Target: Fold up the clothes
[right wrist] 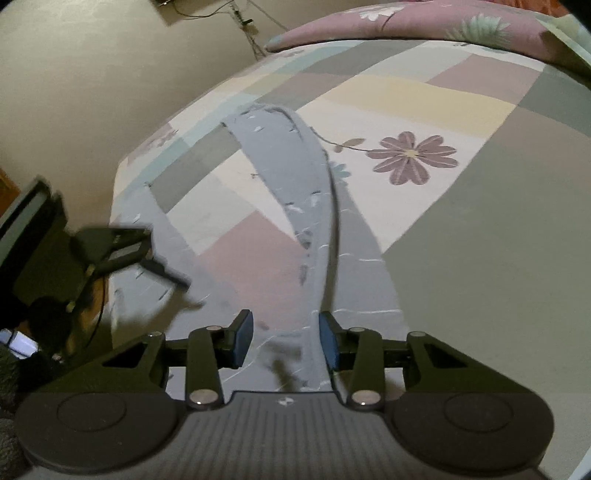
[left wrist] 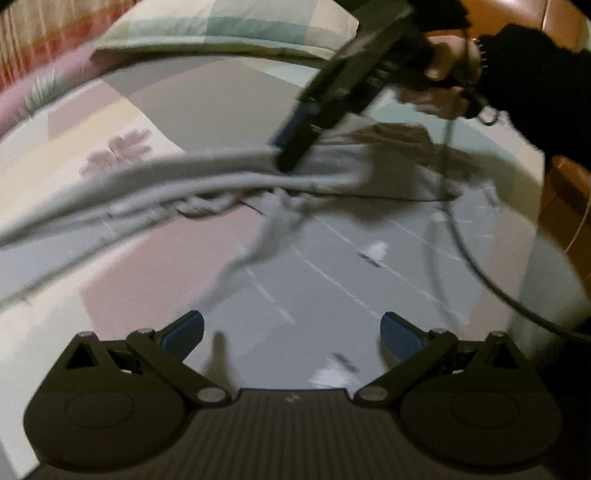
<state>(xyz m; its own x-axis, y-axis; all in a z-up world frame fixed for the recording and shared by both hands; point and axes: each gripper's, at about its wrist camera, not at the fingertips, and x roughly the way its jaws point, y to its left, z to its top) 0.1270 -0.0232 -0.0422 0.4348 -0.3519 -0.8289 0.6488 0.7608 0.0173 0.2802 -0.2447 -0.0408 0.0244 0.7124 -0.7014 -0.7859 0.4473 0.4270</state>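
A grey printed garment [left wrist: 369,258] lies spread on the bed, with a bunched ridge of folds [left wrist: 147,184] running off to the left. My left gripper [left wrist: 293,332] hovers over its flat part, jaws wide apart with nothing between them. In the left wrist view my right gripper [left wrist: 291,158] comes down from the upper right, its tip at the bunched cloth. In the right wrist view the garment [right wrist: 280,177] stretches away in two long strips. My right gripper [right wrist: 285,339] stands partly open over it. A raised fold runs past the right pad [right wrist: 328,341], and the pads do not squeeze it.
The patchwork bed sheet [right wrist: 461,240] carries the garment. A checked pillow [left wrist: 221,29] and a pink flowered quilt [right wrist: 406,22] lie at the head. Bare floor [right wrist: 74,92] is past the bed edge. A cable [left wrist: 480,277] hangs from the right hand [left wrist: 439,74], and wooden furniture [left wrist: 569,206] stands to the right.
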